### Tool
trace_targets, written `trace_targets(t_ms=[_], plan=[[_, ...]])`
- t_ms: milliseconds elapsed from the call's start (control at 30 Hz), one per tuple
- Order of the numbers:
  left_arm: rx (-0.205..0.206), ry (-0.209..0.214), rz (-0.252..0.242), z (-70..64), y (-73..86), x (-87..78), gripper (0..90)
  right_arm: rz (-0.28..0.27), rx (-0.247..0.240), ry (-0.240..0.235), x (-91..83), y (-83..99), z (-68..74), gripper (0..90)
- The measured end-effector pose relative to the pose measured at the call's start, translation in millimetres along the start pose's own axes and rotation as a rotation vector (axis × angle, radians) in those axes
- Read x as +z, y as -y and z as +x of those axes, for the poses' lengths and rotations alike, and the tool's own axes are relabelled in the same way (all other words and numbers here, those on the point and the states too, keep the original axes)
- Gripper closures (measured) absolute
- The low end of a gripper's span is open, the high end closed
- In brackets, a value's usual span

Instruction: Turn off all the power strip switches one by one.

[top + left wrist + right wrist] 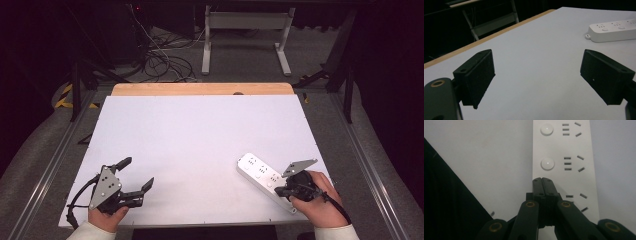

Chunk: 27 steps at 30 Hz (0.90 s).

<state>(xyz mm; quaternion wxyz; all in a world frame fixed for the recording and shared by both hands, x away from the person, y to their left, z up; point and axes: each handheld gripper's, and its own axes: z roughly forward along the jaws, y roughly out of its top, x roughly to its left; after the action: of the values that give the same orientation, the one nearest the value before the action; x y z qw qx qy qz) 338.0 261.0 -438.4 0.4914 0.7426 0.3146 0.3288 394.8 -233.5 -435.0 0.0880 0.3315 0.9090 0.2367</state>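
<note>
Two claws work the white counter: the right claw, clenched empty, presses down on the power strip at the near right edge; left claw rests released. Centre squarely over the switch button.

A white table top is seen with a strip of bare wood along its far edge. Beyond it, a white metal frame is stood on the grey floor, and a tangle of cables is spread out to the left of that frame. Yellow-and-black hazard tape is laid on the floor at the far left.
</note>
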Motion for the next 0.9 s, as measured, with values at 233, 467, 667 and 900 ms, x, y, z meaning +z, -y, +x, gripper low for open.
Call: trace_targets(t_ms=[233, 467, 667, 900], plan=[[0.004, 0.000, 0.001, -0.1, -0.1, 0.6, 12.8, -0.169, -0.007, 0.048, -19.2, -4.1, 4.1, 90.0], [-0.001, 0.000, 0.000, 0.4, 0.1, 0.5, 12.9, -0.194, -0.011, 0.035, -16.6, -7.0, 6.6, 90.0], [0.001, 0.000, 0.001, 0.0, -0.2, 0.7, 12.9, -0.185, -0.031, 0.021, -8.0, -14.3, 9.0, 90.0], [0.002, -0.001, 0.001, 0.1, -0.1, 0.3, 12.9, -0.157, -0.040, 0.017, 3.6, -22.7, 7.6, 90.0]])
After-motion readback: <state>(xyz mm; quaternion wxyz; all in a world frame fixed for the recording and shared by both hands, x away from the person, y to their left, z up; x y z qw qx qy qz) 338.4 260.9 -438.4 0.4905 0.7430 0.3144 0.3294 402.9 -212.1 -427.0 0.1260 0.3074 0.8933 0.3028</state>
